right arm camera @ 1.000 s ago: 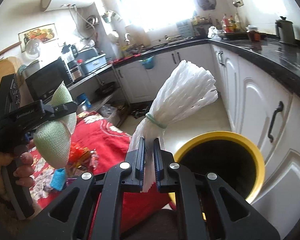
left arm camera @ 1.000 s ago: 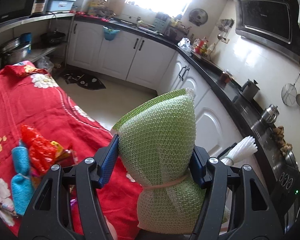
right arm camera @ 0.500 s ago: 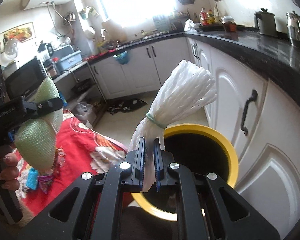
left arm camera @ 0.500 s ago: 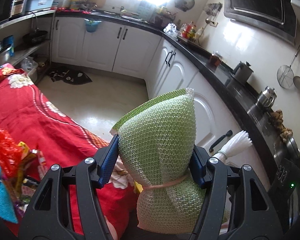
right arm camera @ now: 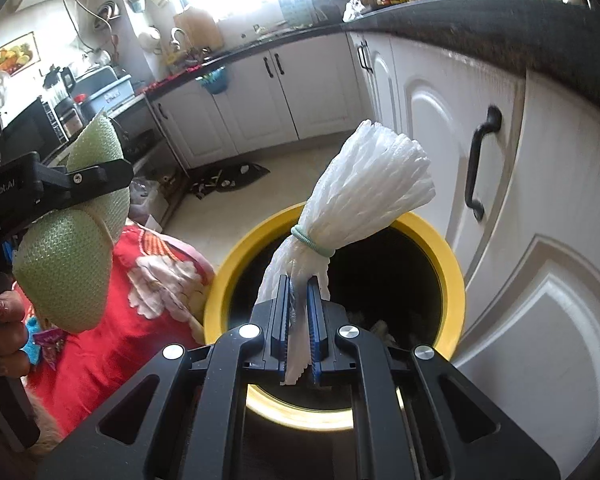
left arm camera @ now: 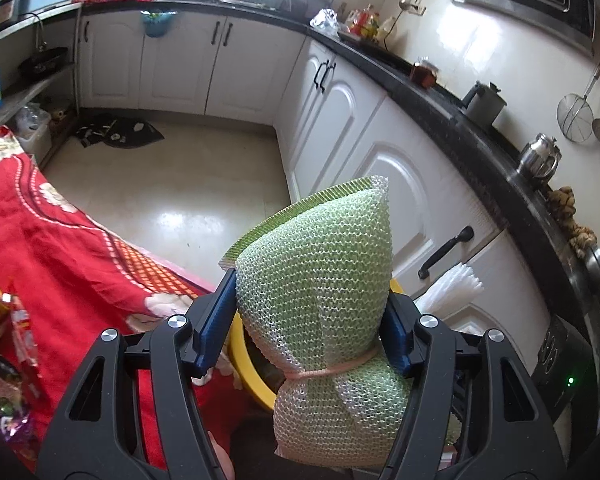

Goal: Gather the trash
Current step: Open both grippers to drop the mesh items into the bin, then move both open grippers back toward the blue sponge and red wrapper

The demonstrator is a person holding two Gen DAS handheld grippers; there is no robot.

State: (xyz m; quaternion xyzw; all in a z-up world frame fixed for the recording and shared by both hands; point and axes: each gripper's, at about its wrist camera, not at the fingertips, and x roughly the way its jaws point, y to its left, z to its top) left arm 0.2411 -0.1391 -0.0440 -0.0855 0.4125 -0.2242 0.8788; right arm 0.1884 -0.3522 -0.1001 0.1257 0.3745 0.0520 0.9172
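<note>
Both tilted downward, left gripper [left arm camera: 312, 320] clamps green foam net [left arm camera: 320, 280], right gripper [right arm camera: 298, 316] pinches white net [right arm camera: 364, 192].

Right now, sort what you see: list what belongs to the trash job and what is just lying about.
Job:
- green foam net, in the left gripper
- white foam net, in the right gripper
- yellow bin
- snack wrappers on the red cloth

Lying about:
- kettle
- strainer
- floor mat
</note>
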